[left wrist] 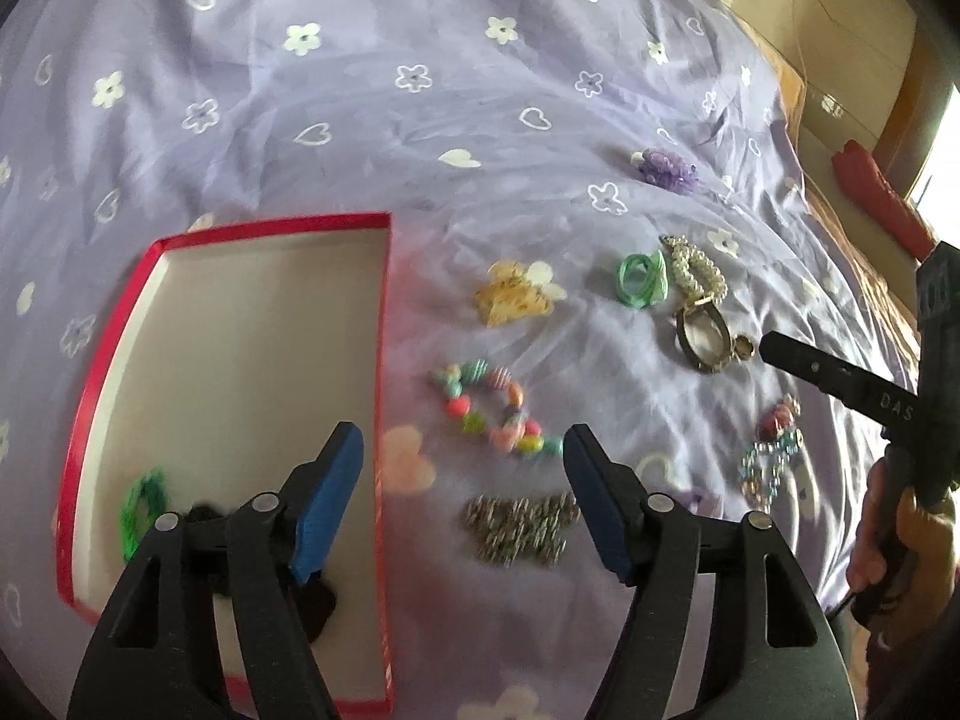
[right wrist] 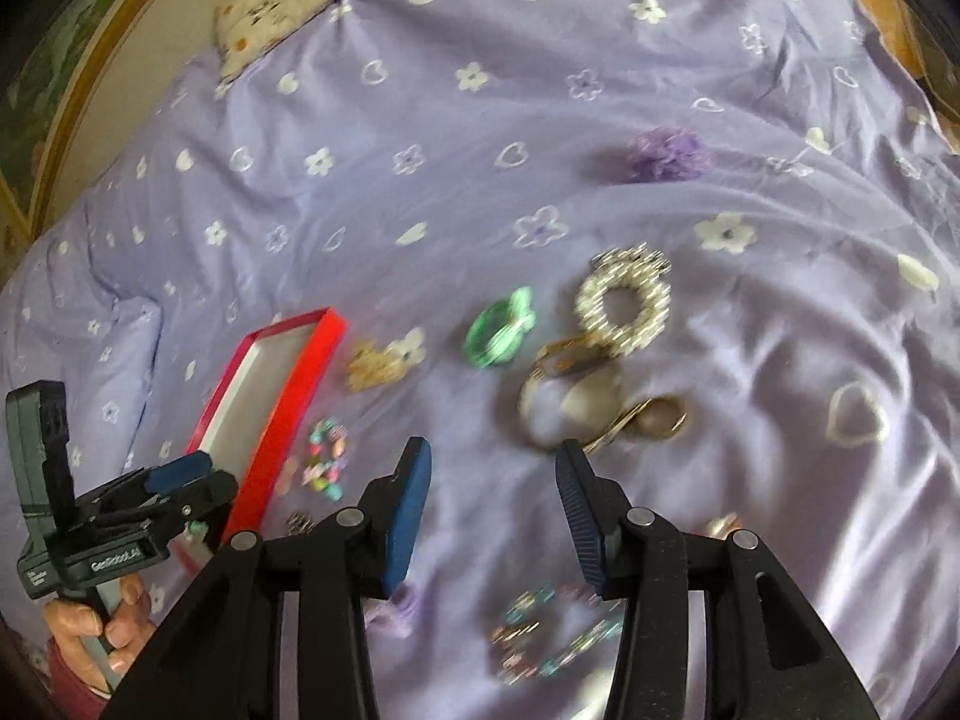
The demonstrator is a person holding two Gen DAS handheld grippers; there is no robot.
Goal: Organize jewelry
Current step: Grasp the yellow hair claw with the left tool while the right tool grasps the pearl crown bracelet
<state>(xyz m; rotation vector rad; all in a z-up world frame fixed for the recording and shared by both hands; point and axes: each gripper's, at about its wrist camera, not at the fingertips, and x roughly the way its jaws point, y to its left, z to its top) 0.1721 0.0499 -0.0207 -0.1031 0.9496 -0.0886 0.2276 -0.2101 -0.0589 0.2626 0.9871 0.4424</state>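
Both claws are hanging open and empty, left gripper [left wrist: 462, 450] beside the red box [left wrist: 384, 360] holding a green band [left wrist: 143, 501], right gripper [right wrist: 492, 468] nearing the loose watch [right wrist: 576, 402], presumably to collect it.

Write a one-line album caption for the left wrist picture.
Open left gripper above a red box and scattered jewelry on a lilac bedspread.

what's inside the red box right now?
Inside the red box: a green hair tie and something black, partly hidden by the left gripper. The remaining floor is bare.
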